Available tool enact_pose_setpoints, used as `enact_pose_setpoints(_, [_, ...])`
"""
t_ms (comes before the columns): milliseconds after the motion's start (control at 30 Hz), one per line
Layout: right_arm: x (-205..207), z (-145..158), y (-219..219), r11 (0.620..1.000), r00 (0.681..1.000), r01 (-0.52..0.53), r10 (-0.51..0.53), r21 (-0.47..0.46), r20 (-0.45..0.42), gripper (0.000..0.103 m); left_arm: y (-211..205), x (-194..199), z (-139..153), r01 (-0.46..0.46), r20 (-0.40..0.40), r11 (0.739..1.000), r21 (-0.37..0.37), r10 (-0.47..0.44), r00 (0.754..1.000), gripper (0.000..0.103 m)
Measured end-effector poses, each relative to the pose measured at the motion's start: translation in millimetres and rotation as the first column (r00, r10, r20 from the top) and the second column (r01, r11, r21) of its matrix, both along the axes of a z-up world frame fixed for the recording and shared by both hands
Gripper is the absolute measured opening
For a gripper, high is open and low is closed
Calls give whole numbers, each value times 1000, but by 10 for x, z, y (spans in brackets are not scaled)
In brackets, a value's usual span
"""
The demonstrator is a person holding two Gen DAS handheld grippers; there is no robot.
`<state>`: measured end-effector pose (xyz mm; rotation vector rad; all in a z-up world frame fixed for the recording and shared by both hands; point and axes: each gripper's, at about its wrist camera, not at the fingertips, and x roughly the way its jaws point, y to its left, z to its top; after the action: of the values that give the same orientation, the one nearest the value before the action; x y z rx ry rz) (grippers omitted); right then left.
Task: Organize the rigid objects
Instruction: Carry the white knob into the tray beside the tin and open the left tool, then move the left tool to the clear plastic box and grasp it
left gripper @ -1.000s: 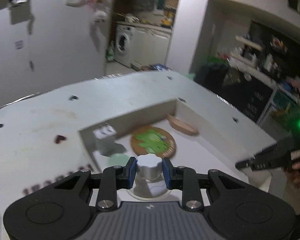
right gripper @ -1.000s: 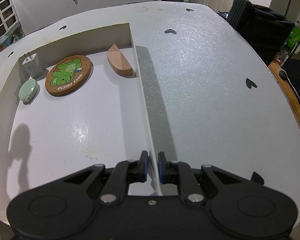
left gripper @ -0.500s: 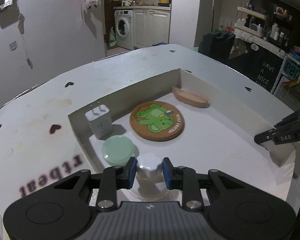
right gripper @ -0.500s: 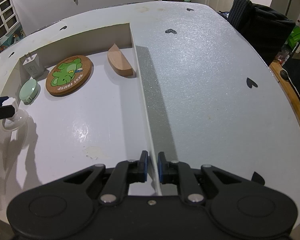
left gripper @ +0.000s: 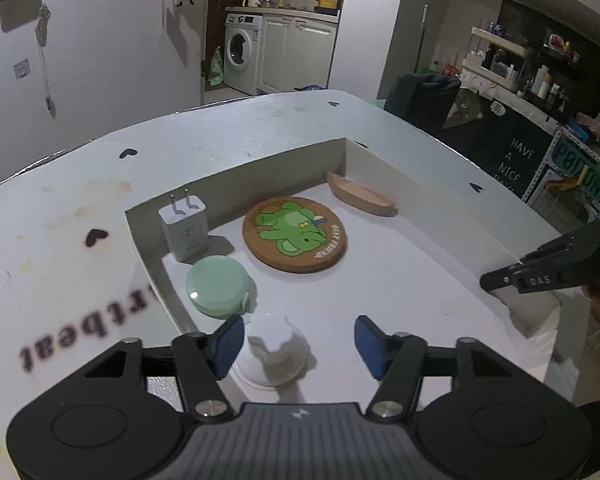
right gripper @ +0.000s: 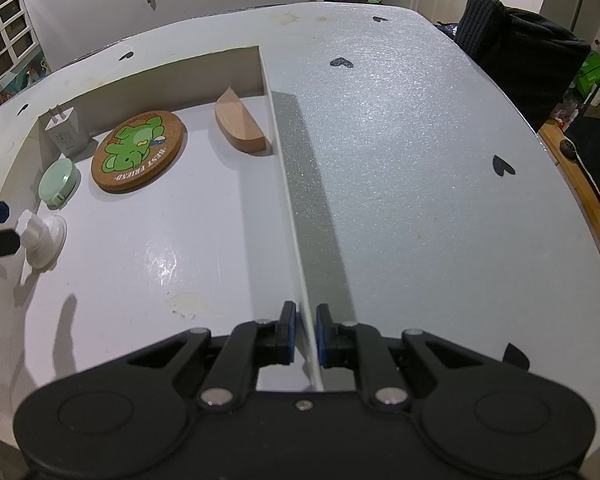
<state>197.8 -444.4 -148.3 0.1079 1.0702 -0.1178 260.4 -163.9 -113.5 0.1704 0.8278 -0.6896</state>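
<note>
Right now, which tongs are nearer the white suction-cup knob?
Left. The left tongs straddle the white suction-cup knob, jaws just opened, pads clear. The right tongs clamp the tray's right wall, across the tray.

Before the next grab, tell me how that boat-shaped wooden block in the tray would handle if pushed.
The boat-shaped wooden block looks solid and rigid, so it probably won't flex. It lies on a broad flat face, so it should slide rather than roll. Its pointed end may make it pivot.
</note>
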Motion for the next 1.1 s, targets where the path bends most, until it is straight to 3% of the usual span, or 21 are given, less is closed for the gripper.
enact_pose_setpoints(100, [0, 1, 0, 1000, 1000, 0, 0, 0, 0, 12, 2, -45, 13, -4, 3, 1000, -10, 4, 1000, 90])
enact_pose_setpoints(233, [0, 1, 1, 1000, 1000, 0, 0, 0, 0, 12, 13, -95, 33, -8, 6, 1000, -21, 8, 1000, 97])
enact_pose_setpoints(467, [3, 2, 3, 1000, 1000, -1, 1, -1, 0, 12, 89, -152, 53, -46, 9, 999, -30, 46, 999, 103])
enact_pose_setpoints(800, [1, -2, 4, 1000, 1000, 0, 0, -1, 0, 12, 344, -209, 95, -134, 11, 989, -58, 134, 991, 103])
enact_pose_setpoints(1100, [4, -5, 7, 1000, 1000, 0, 0, -1, 0, 12, 847, -143, 104, -308, 28, 949, -67, 310, 950, 103])
